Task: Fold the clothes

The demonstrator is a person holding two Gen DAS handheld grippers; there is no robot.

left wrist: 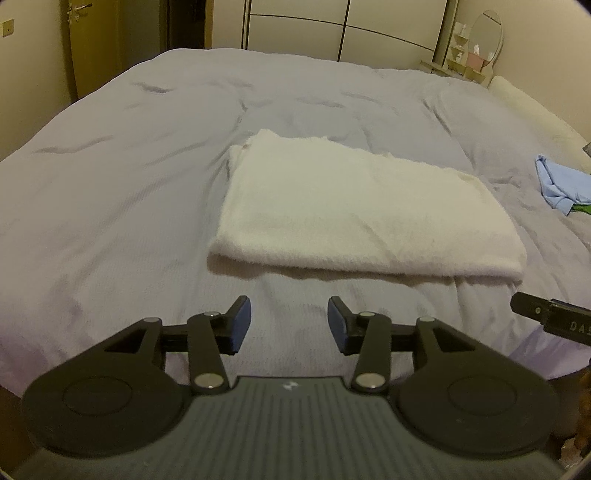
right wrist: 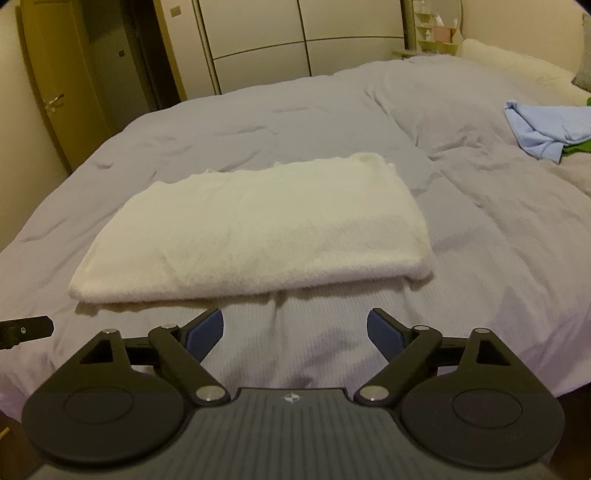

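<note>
A white fluffy towel [left wrist: 365, 210] lies folded into a flat rectangle on the lilac bedspread [left wrist: 110, 206]. The same white towel [right wrist: 258, 225] fills the middle of the right wrist view. My left gripper [left wrist: 290, 323] hovers just short of the towel's near fold, open, with only bedspread between its blue pads. My right gripper [right wrist: 295, 334] stands wide open in front of the towel's near edge, also holding nothing. A tip of the right gripper [left wrist: 532, 310] shows at the right edge of the left wrist view.
A crumpled light blue garment [right wrist: 546, 125] with a green one beneath it lies at the bed's far right. A white pillow [left wrist: 535, 107] sits by the headboard side. White wardrobe doors [right wrist: 295, 33] stand behind the bed, and a wooden door [left wrist: 85, 40] at the left.
</note>
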